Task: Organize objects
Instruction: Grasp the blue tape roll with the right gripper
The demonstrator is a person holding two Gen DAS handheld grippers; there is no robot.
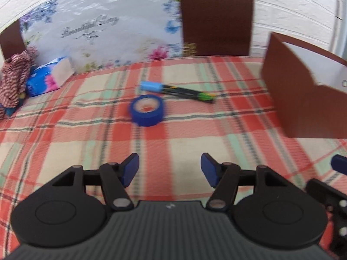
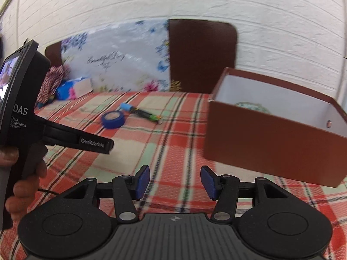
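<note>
The roll of blue tape (image 1: pixel 147 110) lies flat on the plaid-covered worktop (image 1: pixel 184 143), hollow core facing up, with a pale inner ring visible. Just beyond it, apart from it, lies a marker (image 1: pixel 176 90): light blue cap at the left end, black barrel, green section at the right end. The brown box (image 2: pixel 275 130) stands open at the right, white inside, with a round pale item partly visible on its floor.

The left gripper (image 1: pixel 169 169) hovers above the near worktop, its blue-padded fingers (image 1: pixel 130 169) spread and holding nothing. The right gripper (image 2: pixel 175 182) hovers near the box's near left corner, fingers (image 2: pixel 142 182) likewise spread and empty.

At the far left lie a blue tissue pack (image 1: pixel 46 79) and a red-and-white striped cloth (image 1: pixel 15 80). A floral cushion (image 1: pixel 102 26) leans behind them.
</note>
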